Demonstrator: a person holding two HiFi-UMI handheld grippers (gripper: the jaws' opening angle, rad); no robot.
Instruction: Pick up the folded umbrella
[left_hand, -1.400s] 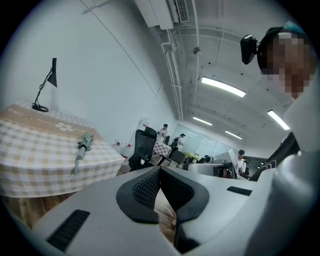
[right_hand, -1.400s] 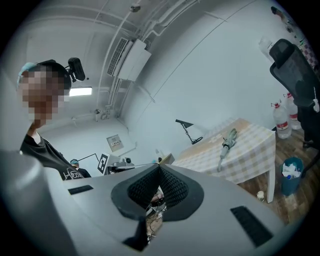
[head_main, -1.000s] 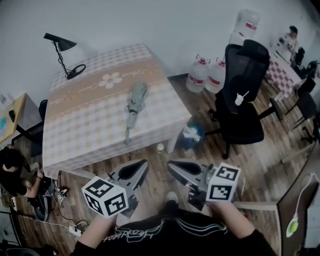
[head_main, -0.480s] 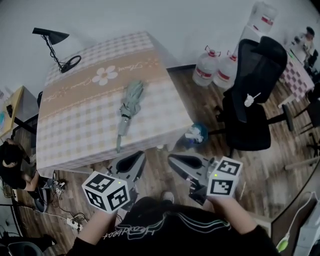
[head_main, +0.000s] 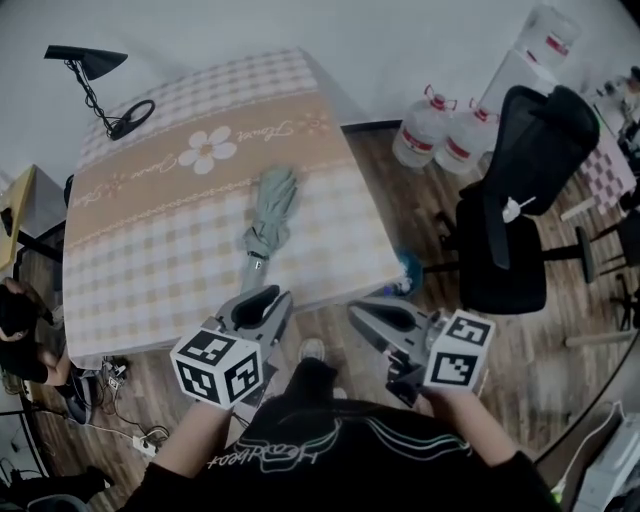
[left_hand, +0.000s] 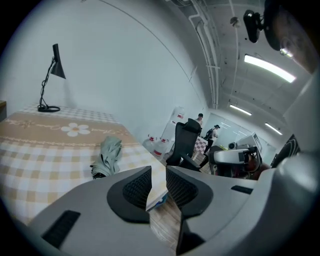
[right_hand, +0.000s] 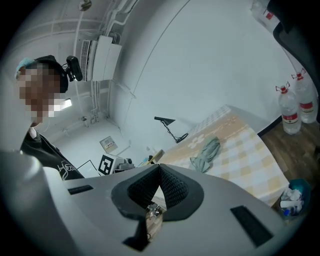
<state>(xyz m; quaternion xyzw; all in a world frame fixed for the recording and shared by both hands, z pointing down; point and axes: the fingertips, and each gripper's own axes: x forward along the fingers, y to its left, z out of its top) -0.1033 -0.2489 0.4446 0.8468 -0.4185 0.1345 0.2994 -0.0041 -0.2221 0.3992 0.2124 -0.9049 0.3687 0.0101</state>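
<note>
The folded grey-green umbrella (head_main: 268, 210) lies on the checked tablecloth (head_main: 150, 250), its handle end toward the near edge. It also shows in the left gripper view (left_hand: 109, 154) and the right gripper view (right_hand: 206, 153). My left gripper (head_main: 270, 297) hovers at the table's near edge, just short of the handle end. Its jaws (left_hand: 159, 170) are opening, a narrow gap between them with nothing in it. My right gripper (head_main: 357, 309) hangs over the floor to the right of the table corner. Its fingertips (right_hand: 159, 167) meet, with nothing held.
A black desk lamp (head_main: 95, 75) stands at the table's far left corner. A black office chair (head_main: 520, 200) and water bottles (head_main: 425, 135) are on the right. A seated person (head_main: 15, 320) and floor cables (head_main: 130, 440) are at the left.
Both grippers have moved forward toward the table, which now fills more of the head view. The left gripper has reached the table's near edge by the umbrella's handle end.
</note>
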